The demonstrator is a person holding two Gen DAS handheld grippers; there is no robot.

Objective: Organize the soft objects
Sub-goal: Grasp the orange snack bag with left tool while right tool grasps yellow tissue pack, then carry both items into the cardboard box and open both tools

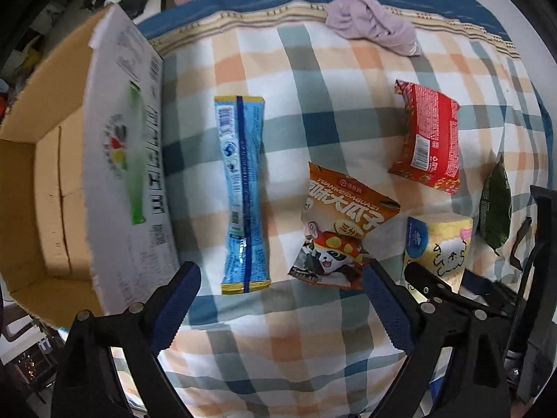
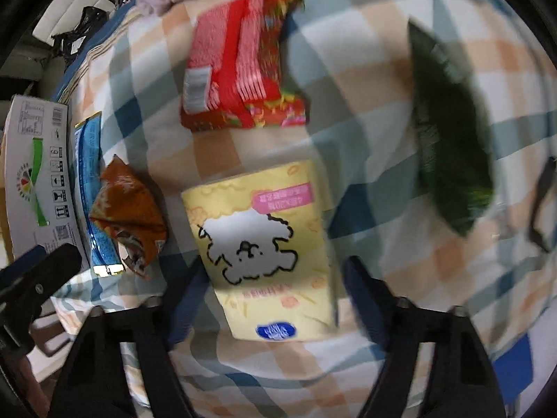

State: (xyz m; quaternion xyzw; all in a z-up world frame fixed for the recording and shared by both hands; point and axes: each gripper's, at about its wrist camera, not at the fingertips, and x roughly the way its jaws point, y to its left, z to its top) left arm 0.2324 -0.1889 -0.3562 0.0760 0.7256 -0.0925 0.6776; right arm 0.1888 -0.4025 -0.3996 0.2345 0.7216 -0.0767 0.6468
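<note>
Both tongs spread wide over the checked quilt

The right gripper (image 2: 269, 278) straddled, unclenched, a yellow soft tissue pack with a dog drawing (image 2: 259, 240); the left gripper (image 1: 282, 278) hung released, bare plaid quilt (image 1: 278, 341) between its fingers. An open brown cardboard box (image 1: 45, 188) sat at nine o'clock.

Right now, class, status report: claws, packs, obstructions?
Left claw open, empty. Right claw open, straddling yellow tissue pack. Nothing blocking.

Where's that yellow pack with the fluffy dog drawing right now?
The yellow tissue pack lies on the plaid bedding, between the open fingers of the right gripper, with the red packet beyond it and the orange snack bag to its left.
</note>
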